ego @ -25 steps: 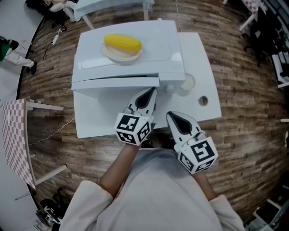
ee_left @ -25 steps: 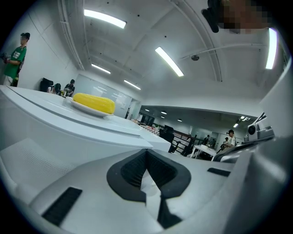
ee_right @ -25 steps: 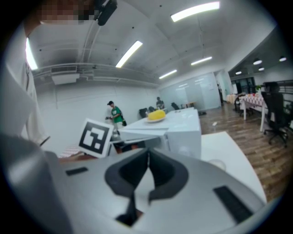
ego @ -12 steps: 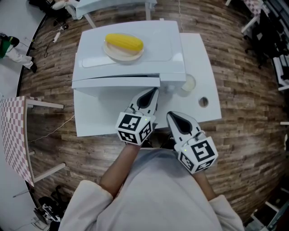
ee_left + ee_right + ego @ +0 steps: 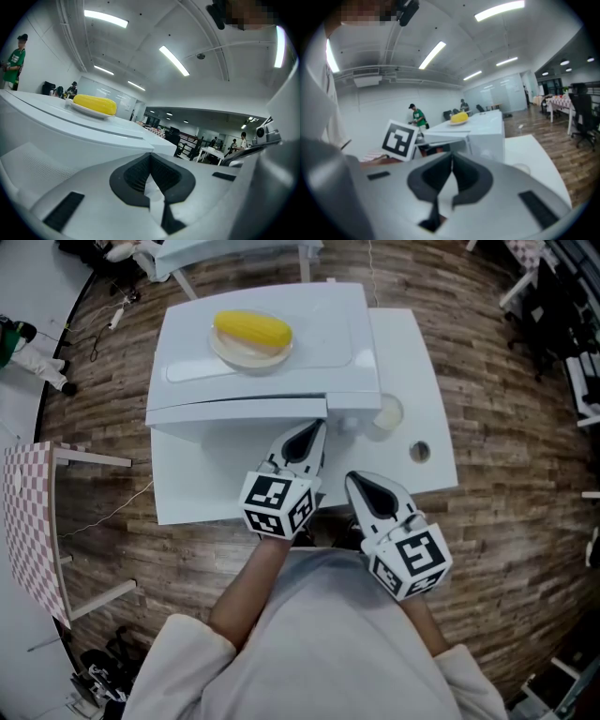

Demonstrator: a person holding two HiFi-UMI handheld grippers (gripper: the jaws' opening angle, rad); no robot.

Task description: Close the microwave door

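Fingers of the left gripper are pressed together with nothing between them, the tip pointing at the free right end of the door, just short of it. The right gripper is likewise clamped on nothing and hangs back, closer to the person and apart from the appliance.

The risks lie in the push. A narrow closed tip meeting a smooth door near its end could skid off toward the control side, leaving the door unlatched. Too hard a shove could jolt the whole microwave, and the plate sitting loose on its roof, carrying a yellow corn cob, could slide or tip. A push that stops early could let the door spring back.

The microwave is a plain white box standing on a white table over a wood-plank floor, its front facing the person. From the head view the door shows as a long white band along the front edge, standing a little out from the body and apparently hinged at the left; the right gripper view shows dark cavity behind it, so it looks ajar rather than wide open.
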